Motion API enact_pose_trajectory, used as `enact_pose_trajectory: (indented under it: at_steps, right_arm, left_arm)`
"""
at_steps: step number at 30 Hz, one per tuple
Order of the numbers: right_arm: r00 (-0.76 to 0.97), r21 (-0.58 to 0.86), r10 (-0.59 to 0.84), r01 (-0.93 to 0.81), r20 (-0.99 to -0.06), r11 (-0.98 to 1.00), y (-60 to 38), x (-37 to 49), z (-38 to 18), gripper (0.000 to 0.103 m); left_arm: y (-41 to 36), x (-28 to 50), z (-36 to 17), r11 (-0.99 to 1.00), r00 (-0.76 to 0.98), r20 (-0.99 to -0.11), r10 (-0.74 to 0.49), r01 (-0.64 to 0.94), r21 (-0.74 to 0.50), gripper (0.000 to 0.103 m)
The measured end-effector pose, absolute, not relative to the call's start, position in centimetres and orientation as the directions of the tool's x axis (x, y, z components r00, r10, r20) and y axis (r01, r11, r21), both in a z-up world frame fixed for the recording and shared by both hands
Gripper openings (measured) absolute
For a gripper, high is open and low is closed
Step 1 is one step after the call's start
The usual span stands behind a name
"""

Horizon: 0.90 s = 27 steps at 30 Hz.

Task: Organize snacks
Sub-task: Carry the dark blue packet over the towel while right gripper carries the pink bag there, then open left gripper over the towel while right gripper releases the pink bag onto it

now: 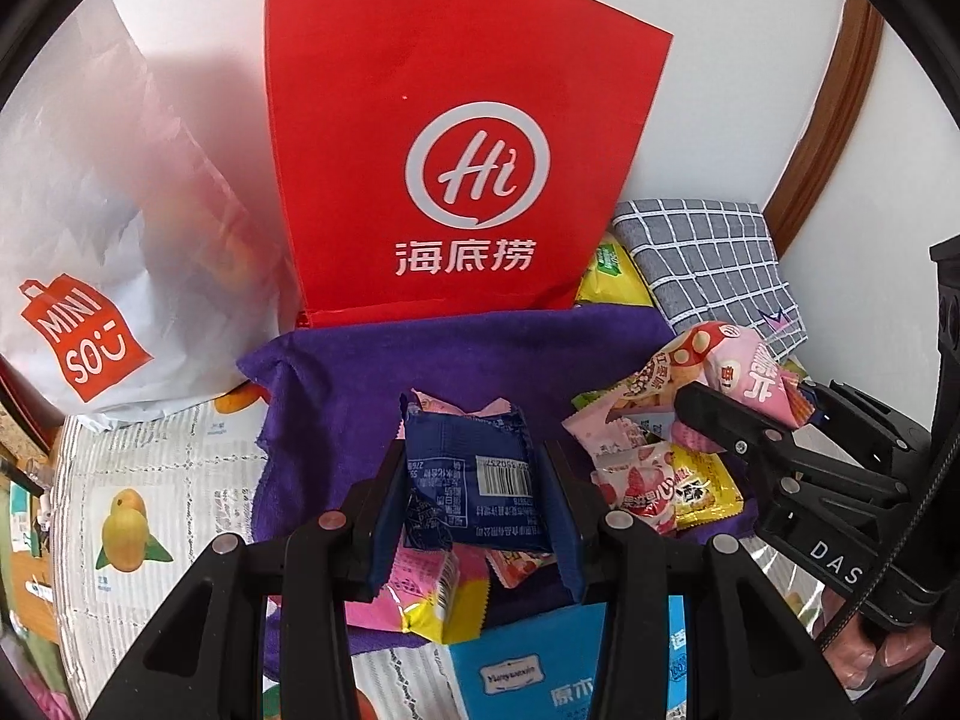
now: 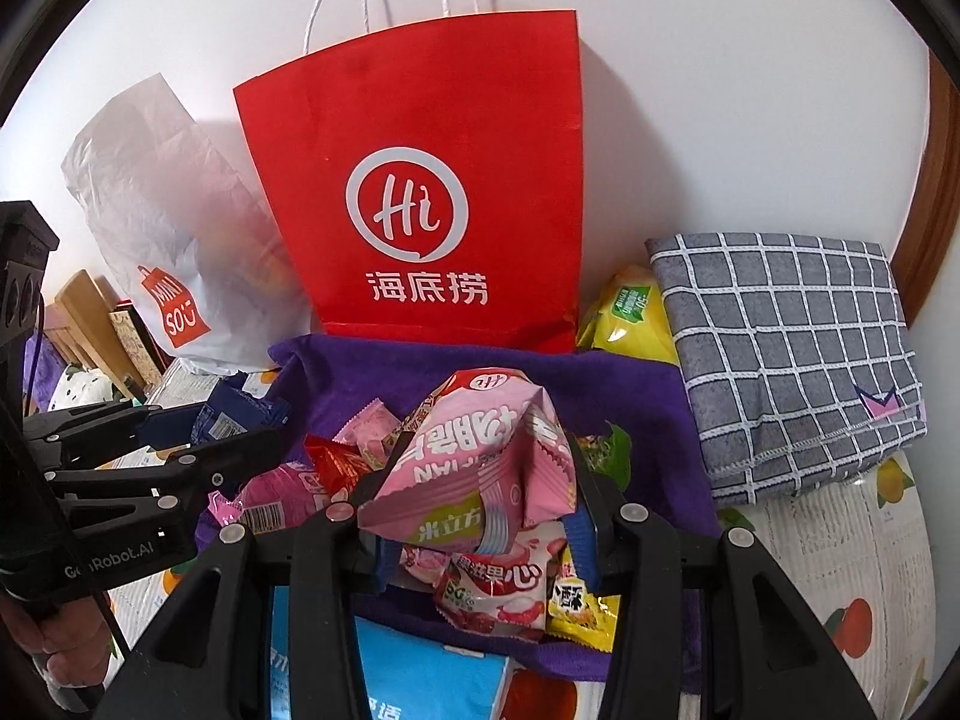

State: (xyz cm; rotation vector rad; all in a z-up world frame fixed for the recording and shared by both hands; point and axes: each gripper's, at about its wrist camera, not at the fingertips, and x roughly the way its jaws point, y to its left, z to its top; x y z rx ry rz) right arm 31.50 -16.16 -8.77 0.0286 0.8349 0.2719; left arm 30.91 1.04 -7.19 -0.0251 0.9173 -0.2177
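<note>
My left gripper (image 1: 471, 492) is shut on a dark blue snack packet (image 1: 468, 480), held above the purple cloth (image 1: 456, 348). My right gripper (image 2: 480, 516) is shut on a pink snack packet (image 2: 480, 462); that same pink snack packet (image 1: 744, 372) shows in the left wrist view in the right gripper (image 1: 732, 420). The left gripper (image 2: 198, 438) with the blue packet (image 2: 231, 414) appears at the left of the right wrist view. A heap of small snack packets (image 2: 510, 594) lies on the purple cloth (image 2: 630, 396). A red paper bag (image 2: 432, 192) stands upright behind.
A white plastic bag (image 2: 156, 228) leans left of the red bag (image 1: 456, 138). A folded grey checked cloth (image 2: 786, 354) and a yellow-green packet (image 2: 624, 312) lie at the right. A blue box (image 1: 540, 666) sits at the near edge. A fruit-print table cover (image 1: 138, 510) lies underneath. The wall is behind.
</note>
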Motion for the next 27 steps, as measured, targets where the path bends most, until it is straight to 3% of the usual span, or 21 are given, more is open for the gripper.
enact_pose_trajectory:
  at_steps: [27]
  right_arm:
    - [0.53,0.123,0.252,-0.266,-0.809,0.956,-13.7,34.1,-13.3,0.044]
  left_arm:
    - [5.0,32.3,-10.6,0.982,0.536,-0.822,-0.19,0.116,-0.151,0.041]
